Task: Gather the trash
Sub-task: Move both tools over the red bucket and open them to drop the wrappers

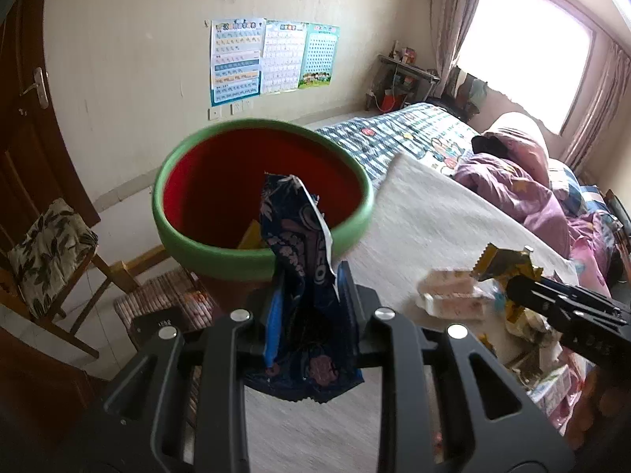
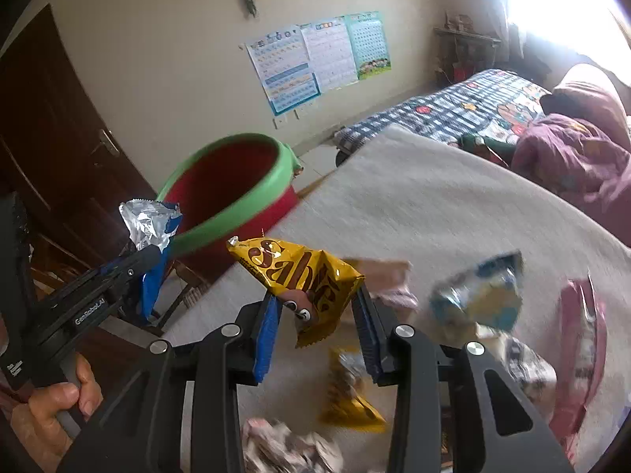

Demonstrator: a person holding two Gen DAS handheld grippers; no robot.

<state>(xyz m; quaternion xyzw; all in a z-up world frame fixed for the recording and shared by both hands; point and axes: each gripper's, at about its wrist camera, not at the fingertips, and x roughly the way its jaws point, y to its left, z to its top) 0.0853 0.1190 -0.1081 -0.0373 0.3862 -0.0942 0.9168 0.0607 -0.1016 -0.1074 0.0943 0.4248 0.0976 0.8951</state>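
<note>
My left gripper (image 1: 311, 295) is shut on a dark blue snack wrapper (image 1: 303, 276) with a silver inside, held upright just in front of the red bin with a green rim (image 1: 197, 244). A yellow wrapper (image 1: 250, 236) lies inside the bin. My right gripper (image 2: 319, 315) is shut on a yellow "Sablé" cookie wrapper (image 2: 307, 280), lifted above the grey tablecloth (image 2: 434, 197). In the left wrist view the right gripper (image 1: 508, 287) holds that yellow wrapper (image 1: 501, 264) at the right. In the right wrist view the left gripper (image 2: 157, 260) with its blue wrapper (image 2: 152, 224) is beside the bin (image 2: 236, 213).
Several wrappers lie on the table: a pale blue one (image 2: 481, 295), a pink one (image 2: 579, 354), a yellow one (image 2: 351, 398), crumpled paper (image 2: 292, 445). A wooden chair (image 1: 47, 260) stands at the left, a bed (image 1: 414, 138) behind the table. A hand (image 2: 47, 406) grips the left handle.
</note>
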